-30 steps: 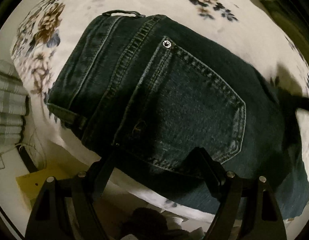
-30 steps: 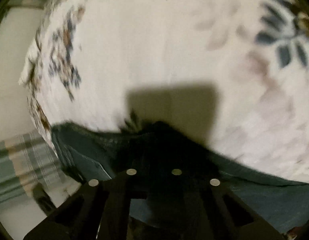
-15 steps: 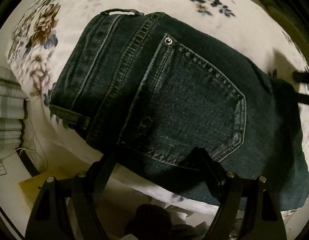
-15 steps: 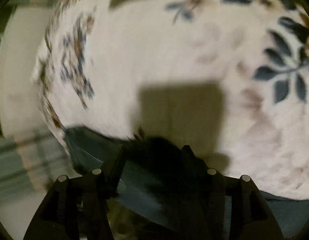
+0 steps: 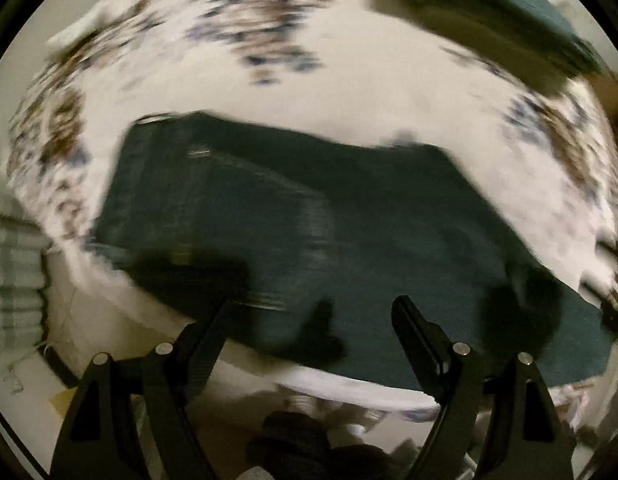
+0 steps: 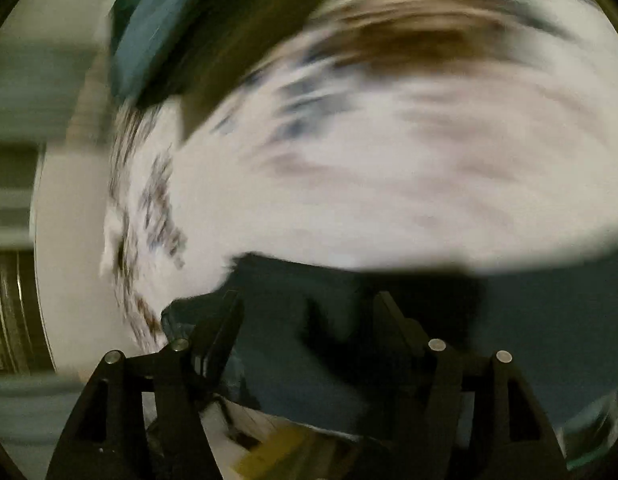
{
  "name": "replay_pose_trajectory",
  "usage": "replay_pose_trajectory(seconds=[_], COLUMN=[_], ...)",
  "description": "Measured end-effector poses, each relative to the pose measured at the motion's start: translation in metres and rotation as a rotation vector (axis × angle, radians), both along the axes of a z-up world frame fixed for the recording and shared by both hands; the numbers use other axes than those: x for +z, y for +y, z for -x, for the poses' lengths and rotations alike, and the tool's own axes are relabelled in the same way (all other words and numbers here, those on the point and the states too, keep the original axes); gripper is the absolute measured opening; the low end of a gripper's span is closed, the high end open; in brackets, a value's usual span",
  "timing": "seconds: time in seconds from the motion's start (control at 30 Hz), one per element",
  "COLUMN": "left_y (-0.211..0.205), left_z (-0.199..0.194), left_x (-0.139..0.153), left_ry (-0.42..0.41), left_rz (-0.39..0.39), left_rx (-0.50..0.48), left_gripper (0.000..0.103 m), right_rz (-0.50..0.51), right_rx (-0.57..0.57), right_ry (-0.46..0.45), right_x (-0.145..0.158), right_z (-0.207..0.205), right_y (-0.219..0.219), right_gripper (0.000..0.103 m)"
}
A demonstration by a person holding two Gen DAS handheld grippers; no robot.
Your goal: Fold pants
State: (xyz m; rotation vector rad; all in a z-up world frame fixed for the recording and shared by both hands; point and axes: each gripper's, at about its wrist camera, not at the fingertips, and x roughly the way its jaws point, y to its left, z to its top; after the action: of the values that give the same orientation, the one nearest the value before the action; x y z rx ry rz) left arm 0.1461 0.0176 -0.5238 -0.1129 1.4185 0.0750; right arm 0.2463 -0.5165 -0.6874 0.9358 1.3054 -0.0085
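Folded jeans lie flat on floral bed, near its edge. My left hand-held gripper hangs above them, fingers apart, empty. My right hand-held gripper likewise apart over denim. Views blurred. Best: square edges, press flat, avoid dragging fabric.

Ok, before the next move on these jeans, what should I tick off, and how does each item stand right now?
1. Left gripper open, nothing between its fingers: ok.
2. Right gripper open, denim lying under it but not pinched: ok.
3. Jeans resting on the flowered sheet, none hanging past the near edge: ok.
4. Jeans folded into one compact block: ok in the left wrist view.
5. Edges lined up neatly: cannot tell, both views are blurred.
6. Second dark garment at the far side, apart from the jeans: ok.
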Motion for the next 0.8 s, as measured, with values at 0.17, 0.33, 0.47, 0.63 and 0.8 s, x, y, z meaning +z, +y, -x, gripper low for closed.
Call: replay_pose_trajectory(seconds=[0.17, 0.33, 0.47, 0.63, 0.8], left_y=[-0.076, -0.138, -0.157, -0.166, -0.18], left_z=[-0.012, -0.027, -0.029, -0.03, -0.03], left_x=[-0.015, -0.051, -0.086, -0.1, -0.108], left_ry=[0.033, 0.103, 0.182, 0.154, 0.132], left_rz=[0.042, 0.065, 0.068, 0.031, -0.01], left_rx=[-0.126, -0.178, -0.16, -0.182, -0.161], left_gripper=[0.081, 0.081, 0.081, 0.103, 0.103], right_rz=[0.065, 0.116, 0.052, -0.003, -0.069], right_rx=[-0.424, -0.69, -0.811, -0.883, -0.898], right_ry=[0.083, 0.037, -0.043, -0.182, -0.255], right_x=[-0.017, -0.049, -0.078, -0.086, -0.099], right_z=[0.144, 0.223, 0.241, 0.236, 0.221], right_y=[-0.157, -0.254, -0.301, -0.322, -0.339], right_gripper=[0.07, 0.07, 0.069, 0.069, 0.059])
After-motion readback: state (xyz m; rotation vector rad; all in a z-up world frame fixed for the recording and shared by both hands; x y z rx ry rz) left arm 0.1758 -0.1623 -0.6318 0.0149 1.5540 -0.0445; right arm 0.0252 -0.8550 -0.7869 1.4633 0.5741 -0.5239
